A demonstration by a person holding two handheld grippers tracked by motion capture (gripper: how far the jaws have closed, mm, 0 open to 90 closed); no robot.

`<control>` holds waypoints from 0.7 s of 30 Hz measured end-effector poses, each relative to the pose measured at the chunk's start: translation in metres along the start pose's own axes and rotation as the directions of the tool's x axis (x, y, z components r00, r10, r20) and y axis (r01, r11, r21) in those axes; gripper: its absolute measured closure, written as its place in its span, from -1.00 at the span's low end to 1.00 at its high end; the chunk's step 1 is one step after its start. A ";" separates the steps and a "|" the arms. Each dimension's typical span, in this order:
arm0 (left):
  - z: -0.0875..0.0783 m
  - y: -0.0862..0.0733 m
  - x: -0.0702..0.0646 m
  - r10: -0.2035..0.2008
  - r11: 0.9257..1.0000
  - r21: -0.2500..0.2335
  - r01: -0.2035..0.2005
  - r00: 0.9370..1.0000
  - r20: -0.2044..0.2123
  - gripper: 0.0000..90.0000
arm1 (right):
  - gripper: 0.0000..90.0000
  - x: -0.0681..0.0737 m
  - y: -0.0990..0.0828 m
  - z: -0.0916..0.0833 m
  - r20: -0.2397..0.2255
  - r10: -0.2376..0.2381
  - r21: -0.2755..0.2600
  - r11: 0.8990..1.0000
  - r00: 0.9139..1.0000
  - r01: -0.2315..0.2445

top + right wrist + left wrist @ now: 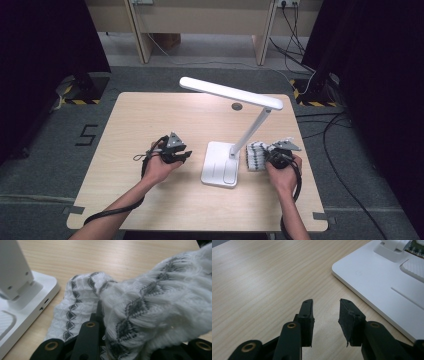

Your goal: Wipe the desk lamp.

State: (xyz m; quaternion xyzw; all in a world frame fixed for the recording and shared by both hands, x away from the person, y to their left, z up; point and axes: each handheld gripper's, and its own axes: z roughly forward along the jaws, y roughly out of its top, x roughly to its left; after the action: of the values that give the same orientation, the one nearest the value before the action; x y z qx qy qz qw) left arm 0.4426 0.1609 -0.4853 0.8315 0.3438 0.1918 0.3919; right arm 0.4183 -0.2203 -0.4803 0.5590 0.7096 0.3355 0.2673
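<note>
A white desk lamp (235, 95) stands on its flat base (220, 164) in the middle of the wooden table (150, 115). To the right of the base lies a white knitted cloth with a grey diamond pattern (256, 156). My right gripper (279, 156) is shut on that cloth (150, 302); the knit bunches up over its jaws and hides the right one. My left gripper (184, 155) hovers low just left of the lamp base (387, 282). Its jaws are open (326, 312) with nothing between them.
The lamp's arm slants up over the table's centre to a long head pointing back left. A small round grommet (237, 106) sits near the far edge. Cables (330, 130) run over the grey floor to the right of the table.
</note>
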 end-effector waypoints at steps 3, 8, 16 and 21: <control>0.000 0.000 0.000 0.001 1.000 -0.001 -0.001 1.000 0.000 0.40 | 0.63 -0.005 0.000 0.008 0.017 0.013 -0.005 1.000 1.000 -0.013; 0.001 0.000 -0.001 0.004 1.000 0.000 -0.004 1.000 0.002 0.40 | 0.37 -0.011 -0.003 0.019 0.017 0.035 -0.001 0.999 0.999 -0.035; 0.000 0.000 0.000 0.004 1.000 0.001 -0.004 1.000 0.001 0.40 | 0.02 -0.017 -0.006 0.017 0.032 0.069 -0.024 0.997 0.997 -0.068; -0.002 0.001 0.002 0.010 1.000 0.001 -0.010 1.000 -0.001 0.39 | -0.06 -0.022 -0.004 0.005 0.046 0.080 -0.057 0.995 0.996 -0.077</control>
State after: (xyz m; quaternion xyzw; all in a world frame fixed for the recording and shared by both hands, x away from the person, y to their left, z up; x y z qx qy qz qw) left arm 0.4433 0.1627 -0.4836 0.8333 0.3401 0.1941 0.3903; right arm 0.4248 -0.2416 -0.4866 0.5867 0.6709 0.3516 0.2865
